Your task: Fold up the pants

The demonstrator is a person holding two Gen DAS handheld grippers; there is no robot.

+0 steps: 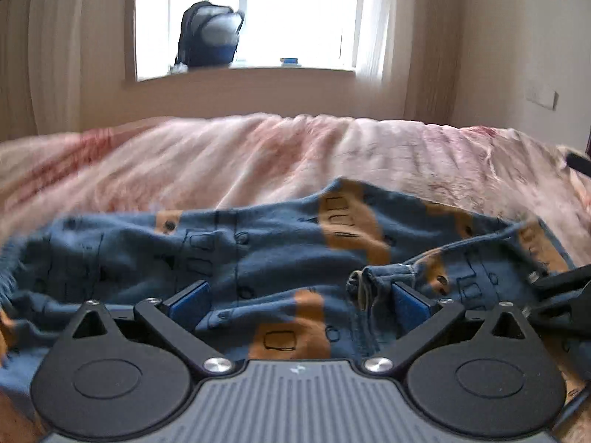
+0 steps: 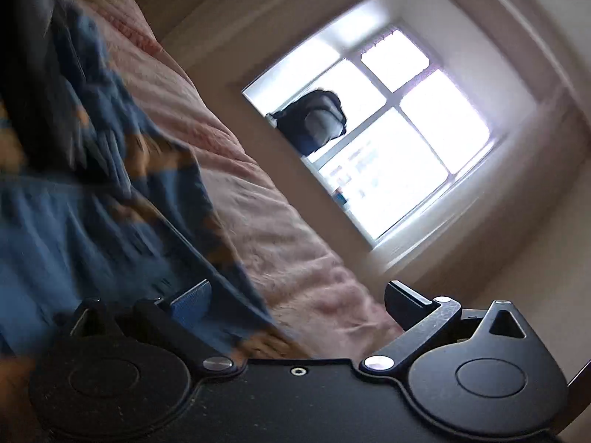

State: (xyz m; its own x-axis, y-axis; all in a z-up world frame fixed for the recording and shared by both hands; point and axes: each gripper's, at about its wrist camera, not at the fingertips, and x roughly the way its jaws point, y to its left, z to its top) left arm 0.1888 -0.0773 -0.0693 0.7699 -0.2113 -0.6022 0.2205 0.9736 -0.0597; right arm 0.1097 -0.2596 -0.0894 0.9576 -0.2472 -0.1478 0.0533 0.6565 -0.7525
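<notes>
The left gripper (image 1: 301, 304) is showing black linkage arms, silver screws, blue pads (image 1: 192, 304) and a grey ribbed body with a small pale logo. The right gripper (image 2: 301, 304) is showing matching black arms on a black body.

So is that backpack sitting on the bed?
No, the backpack stands on the windowsill against the bright window, well behind the pink blanket on the bed.
</notes>
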